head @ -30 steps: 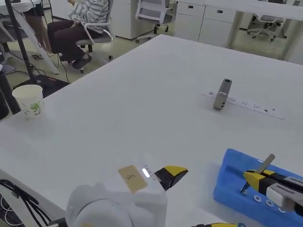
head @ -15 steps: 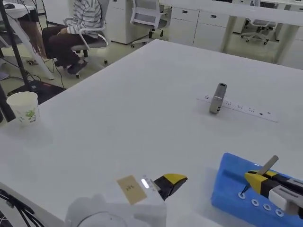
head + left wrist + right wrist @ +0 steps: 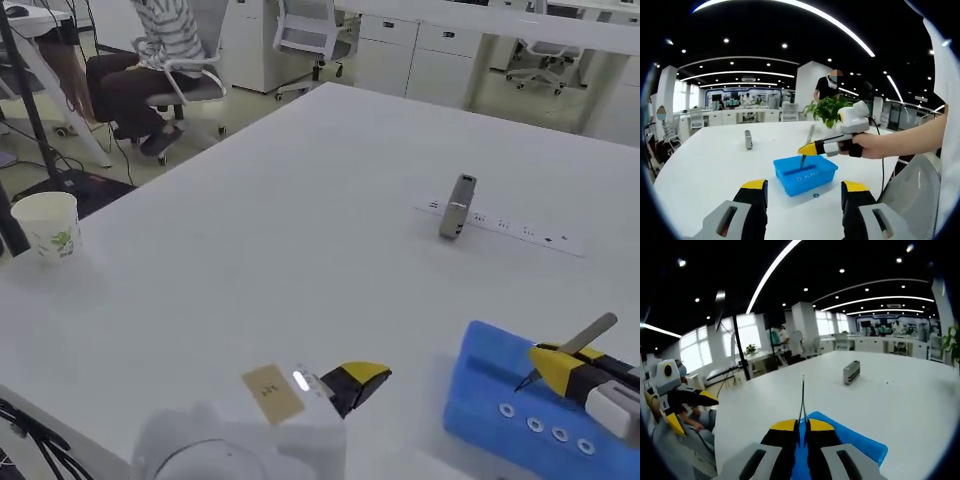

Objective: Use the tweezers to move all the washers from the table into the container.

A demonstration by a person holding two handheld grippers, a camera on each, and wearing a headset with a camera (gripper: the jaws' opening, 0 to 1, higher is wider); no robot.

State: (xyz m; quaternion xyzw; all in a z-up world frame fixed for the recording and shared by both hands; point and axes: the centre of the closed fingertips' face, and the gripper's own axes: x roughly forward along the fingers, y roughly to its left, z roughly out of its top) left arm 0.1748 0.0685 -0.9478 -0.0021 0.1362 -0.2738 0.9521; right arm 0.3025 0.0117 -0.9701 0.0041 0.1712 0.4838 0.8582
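A blue container (image 3: 480, 385) sits at the table's near right, with several small washers (image 3: 535, 426) lying inside it. One more washer (image 3: 815, 195) lies on the table just in front of the container (image 3: 805, 176). My right gripper (image 3: 548, 362) hovers over the container, shut on metal tweezers (image 3: 590, 332) whose tips point down into it. In the right gripper view the tweezers (image 3: 802, 400) stick out past the shut jaws (image 3: 802, 426); whether they hold a washer I cannot tell. My left gripper (image 3: 358, 380) stands open left of the container (image 3: 805, 192).
A grey cylindrical device (image 3: 453, 208) lies on a flat power strip (image 3: 520, 230) at the table's far side. A paper cup (image 3: 45, 225) stands near the left edge. A person sits on an office chair (image 3: 185, 85) beyond the table.
My right gripper has drawn a little right and up over the container, lifting the tweezer tips. The left gripper has stayed put; the head camera has shifted.
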